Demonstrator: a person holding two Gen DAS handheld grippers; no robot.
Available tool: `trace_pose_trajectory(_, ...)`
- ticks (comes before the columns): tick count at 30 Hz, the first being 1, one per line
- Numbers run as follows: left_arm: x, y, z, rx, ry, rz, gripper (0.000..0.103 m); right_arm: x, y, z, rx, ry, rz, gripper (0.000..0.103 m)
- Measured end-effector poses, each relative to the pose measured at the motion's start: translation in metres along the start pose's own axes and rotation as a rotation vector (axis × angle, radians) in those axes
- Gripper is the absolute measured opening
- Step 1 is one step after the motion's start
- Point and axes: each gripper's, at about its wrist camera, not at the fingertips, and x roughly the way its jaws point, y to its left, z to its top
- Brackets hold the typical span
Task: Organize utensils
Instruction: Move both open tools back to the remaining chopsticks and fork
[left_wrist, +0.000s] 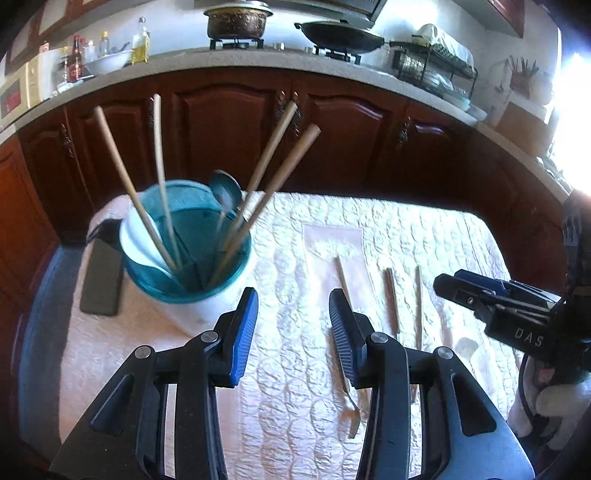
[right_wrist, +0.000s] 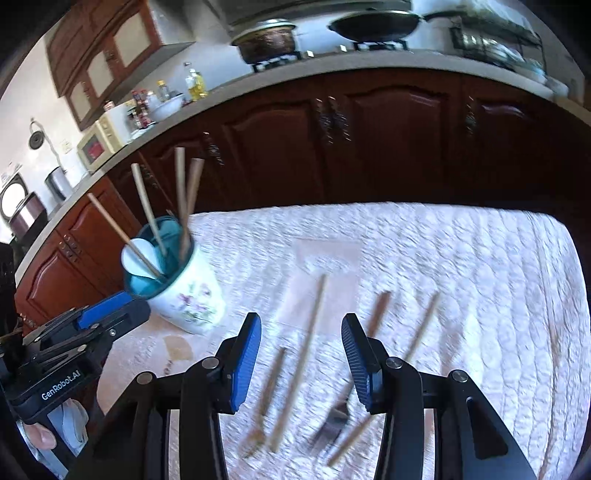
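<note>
The likeliest trouble, as I judge it, is a muddled pick: the loose wooden utensils lie close together and nearly parallel on the white quilted cloth (right_wrist: 461, 258) covering the desk, so a tool closing on one could catch its neighbour or drag both across the cloth. The soft, wrinkled cloth may also let a thin stick sink beyond the pads' reach. A second hazard is the white floral ceramic holder with a teal inside (right_wrist: 184, 295); it is already crowded with tall handles leaning outward, and a careless insertion could strike them or tip the holder.

The holder stands at the far left of the cloth, just right of a flat dark rectangular object (left_wrist: 101, 280). In it are four long wooden sticks (left_wrist: 125, 177), a dark metal spoon (left_wrist: 224, 186) and a white spoon-like piece (left_wrist: 138, 240) against the near-left wall.

Still to be sorted, near the middle and right: a wooden-handled fork (left_wrist: 347, 354), a dark brown stick (left_wrist: 390, 299) and a pale thin stick (left_wrist: 418, 306); the right view shows a second fork (right_wrist: 267, 398) and more, blurred.

The left tool (left_wrist: 293, 332) is released, fingers apart, with nothing between them, hovering over the cloth right of the holder. The right tool (right_wrist: 301, 363) is likewise released and empty, above the loose utensils.
</note>
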Motion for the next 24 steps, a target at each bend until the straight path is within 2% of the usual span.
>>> trace_pose_trajectory(9,0.02,-0.007,-0.008,-0.003,0.054,-0.034,0.039,0.0,-0.033,-0.013,0.053,0.02,-0.047,0.044)
trace_pose_trajectory(15,0.043,0.0,-0.017,-0.06,0.151,-0.101,0.039,0.008,-0.05,-0.023,0.087,0.054,-0.066,0.044)
trace_pose_trajectory(24,0.077,-0.003,-0.029,-0.056,0.251,-0.156,0.039,0.035,-0.076,-0.033,0.145,0.119,-0.051,0.043)
